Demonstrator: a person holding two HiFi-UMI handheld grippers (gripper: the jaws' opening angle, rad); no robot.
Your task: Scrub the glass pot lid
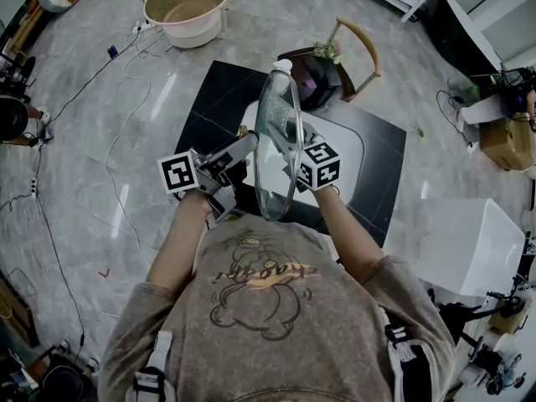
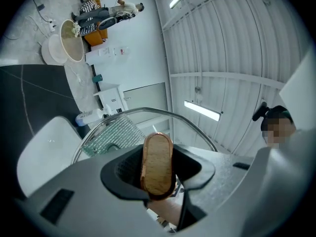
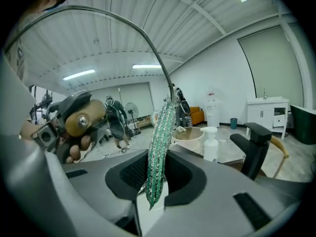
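Observation:
The glass pot lid [image 1: 276, 132] is held upright in the air, edge-on in the head view, above the black table. My left gripper [image 1: 243, 147] is shut on the lid's wooden knob [image 2: 157, 164], which fills the gap between its jaws. From the other side my right gripper [image 1: 295, 159] is shut on a green glittery scrub pad [image 3: 160, 147] that lies against the glass. Through the lid the pad [image 2: 111, 135] shows in the left gripper view. In the right gripper view the knob [image 3: 81, 117] shows behind the glass, and the lid's metal rim [image 3: 123, 23] arcs overhead.
Below the lid lies a white sink [image 1: 356, 149] set in the black table top [image 1: 218, 99], with a black faucet [image 3: 254, 149] and a white pump bottle [image 3: 211, 144]. A large cream basin [image 1: 186, 7], a wooden chair [image 1: 356, 44] and cables are on the floor.

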